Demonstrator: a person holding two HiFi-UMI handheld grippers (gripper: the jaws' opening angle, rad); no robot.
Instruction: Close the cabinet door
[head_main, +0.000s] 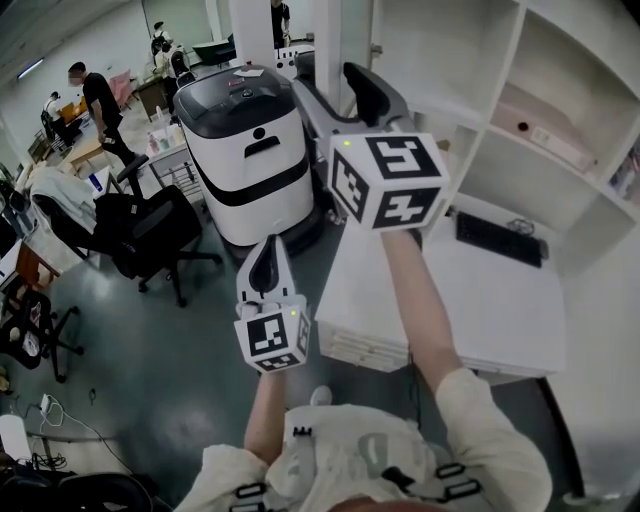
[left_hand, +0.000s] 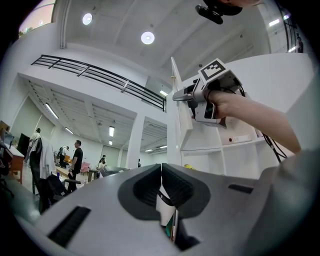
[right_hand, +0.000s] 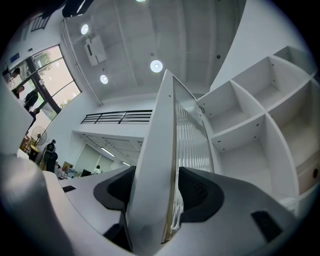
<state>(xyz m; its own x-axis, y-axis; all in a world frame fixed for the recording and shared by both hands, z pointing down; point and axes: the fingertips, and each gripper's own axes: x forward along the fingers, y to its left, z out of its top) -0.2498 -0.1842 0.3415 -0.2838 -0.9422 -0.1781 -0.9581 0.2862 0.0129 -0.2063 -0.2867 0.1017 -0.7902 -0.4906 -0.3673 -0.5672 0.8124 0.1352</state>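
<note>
Two claws, one job between them. Your right claw (right_hand: 160, 192) straddles the free edge of the door (right_hand: 152, 150). One pad is on the white outer face, the other against the ribbed glass (right_hand: 192, 130) on the inner side. Both look pressed on, so read it as clamped on the door. The pinch makes sense: no handle shows here, and the free edge likely gives you the easiest swing.

Your left claw (left_hand: 161, 182) hangs lower, jaws together, nothing in them. It is held back, probably to be clear of the door's path.

The door stands swung out, well away from the front of the cabinet (right_hand: 250, 125), whose bare shelves show beyond it. By my read, closing is not yet begun. The next move likely calls for a steady sweep toward the shelves. Let go before the glass-side pad gets trapped against the frame.
</note>
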